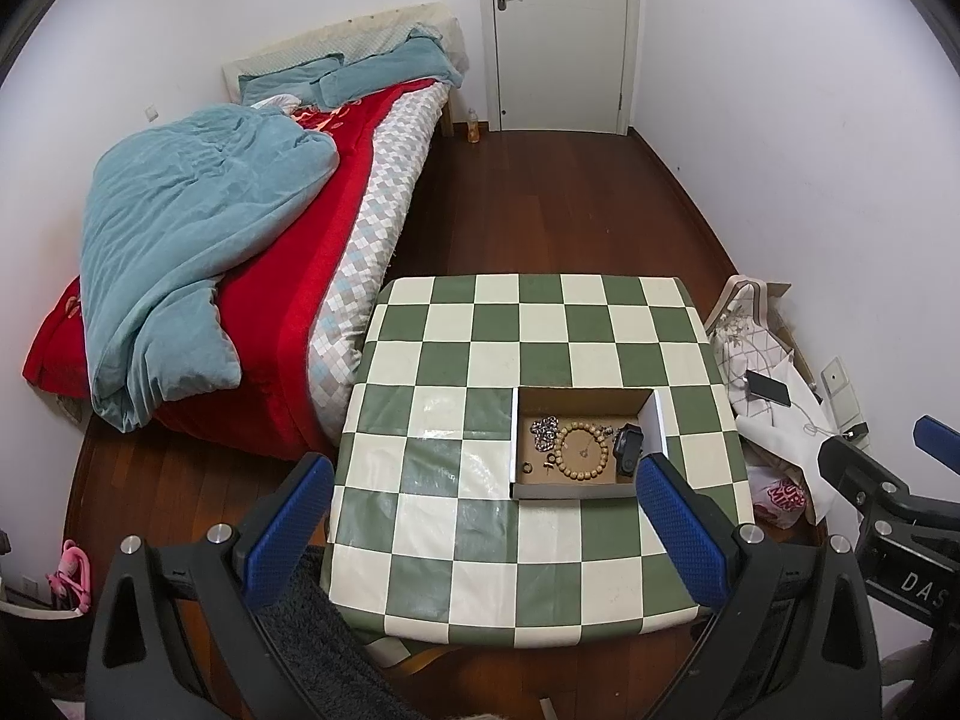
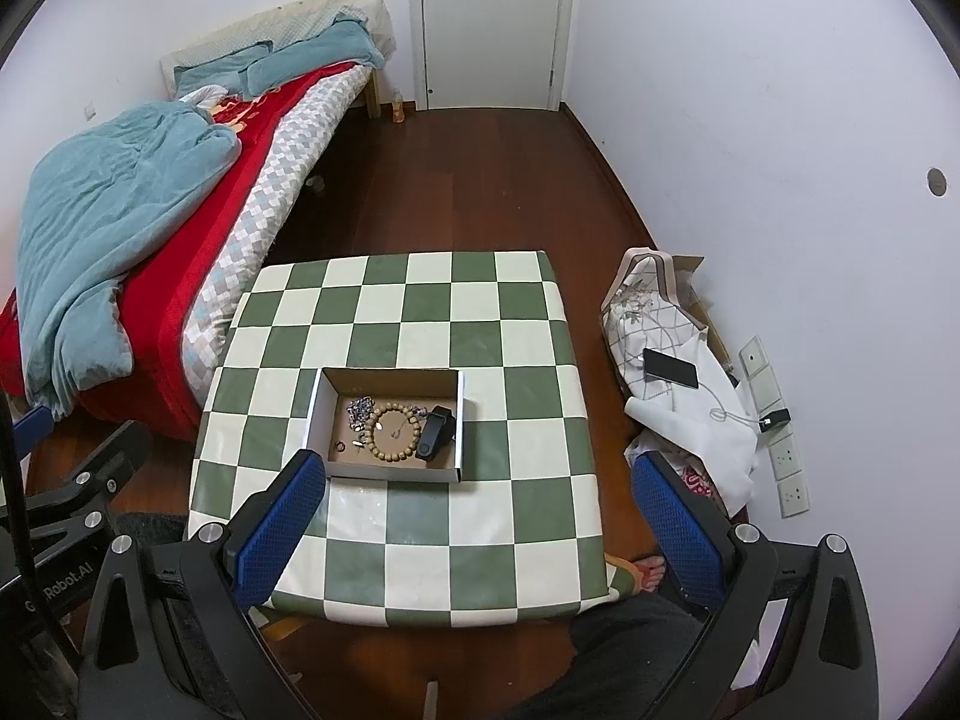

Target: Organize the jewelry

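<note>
- An open, shallow cardboard box (image 1: 585,402) with white outer walls is sitting on the green-and-cream checked tablecloth (image 1: 480,324), toward the near half of the table.
- Inside it, a wooden bead bracelet (image 1: 583,452) is lying as a round loop in the middle of the brown floor, with a small pendant-like piece inside the loop, too small to identify.
- A crumpled silvery chain (image 1: 545,432) is resting just beside the bracelet on its left; a small dark ring (image 1: 527,468) is lying near the box's front left corner, next to a tiny piece too small to tell.
- A black smartwatch (image 1: 627,450) is leaning along the box's right wall.
- The cloth is looking glossy, catching glare on the squares nearest the box.
- The left gripper (image 1: 480,531) is hovering over the table's near edge, its blue textured pads (image 1: 282,534) spread wide apart and holding nothing.
- The right gripper (image 2: 480,525) is hanging likewise, pads (image 2: 681,531) wide apart and empty; in its view its left pad overlaps the box's front left corner, but contact cannot be judged.
- A black phone (image 2: 671,367) is lying on white cloth on the floor to the table's right.
</note>
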`<action>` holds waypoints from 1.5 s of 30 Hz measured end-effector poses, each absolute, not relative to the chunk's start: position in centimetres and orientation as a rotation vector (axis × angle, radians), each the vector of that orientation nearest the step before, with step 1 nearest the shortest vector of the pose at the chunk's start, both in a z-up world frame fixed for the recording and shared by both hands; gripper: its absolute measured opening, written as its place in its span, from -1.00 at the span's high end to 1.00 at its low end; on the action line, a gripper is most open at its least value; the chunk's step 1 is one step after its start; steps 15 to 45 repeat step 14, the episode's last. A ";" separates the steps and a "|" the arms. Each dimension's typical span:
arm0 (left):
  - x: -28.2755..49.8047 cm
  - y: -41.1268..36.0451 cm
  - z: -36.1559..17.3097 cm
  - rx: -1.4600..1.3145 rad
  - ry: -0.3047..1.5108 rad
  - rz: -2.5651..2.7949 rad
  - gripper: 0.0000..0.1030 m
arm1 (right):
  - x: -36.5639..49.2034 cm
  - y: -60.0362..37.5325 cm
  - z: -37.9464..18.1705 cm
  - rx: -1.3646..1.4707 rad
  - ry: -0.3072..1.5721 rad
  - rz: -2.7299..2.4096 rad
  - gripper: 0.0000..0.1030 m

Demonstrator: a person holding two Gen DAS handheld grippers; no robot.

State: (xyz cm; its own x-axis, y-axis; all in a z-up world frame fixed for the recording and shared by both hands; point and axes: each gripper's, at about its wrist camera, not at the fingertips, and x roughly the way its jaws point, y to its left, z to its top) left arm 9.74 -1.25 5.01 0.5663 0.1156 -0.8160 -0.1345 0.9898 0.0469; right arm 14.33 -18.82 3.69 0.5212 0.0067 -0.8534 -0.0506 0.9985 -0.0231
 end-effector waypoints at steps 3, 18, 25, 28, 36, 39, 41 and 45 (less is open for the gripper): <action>9.8 -1.3 5.1 -0.023 0.955 0.147 -0.99 | 14.3 -18.9 3.7 -0.047 1.022 0.034 -1.00; 9.8 -1.6 5.4 -0.023 0.949 0.142 -0.99 | 14.2 -18.9 3.8 -0.046 1.019 0.033 -1.00; 9.8 -1.6 5.4 -0.023 0.949 0.142 -0.99 | 14.2 -18.9 3.8 -0.046 1.019 0.033 -1.00; 9.8 -1.6 5.4 -0.023 0.949 0.142 -0.99 | 14.2 -18.9 3.8 -0.046 1.019 0.033 -1.00; 9.8 -1.6 5.4 -0.023 0.949 0.142 -0.99 | 14.2 -18.9 3.8 -0.046 1.019 0.033 -1.00; 9.8 -1.6 5.4 -0.023 0.949 0.142 -0.99 | 14.2 -18.9 3.8 -0.046 1.019 0.033 -1.00; 9.8 -1.6 5.4 -0.023 0.949 0.142 -0.99 | 14.2 -18.9 3.8 -0.046 1.019 0.033 -1.00; 9.8 -1.6 5.4 -0.023 0.949 0.142 -0.99 | 14.2 -18.9 3.8 -0.046 1.019 0.033 -1.00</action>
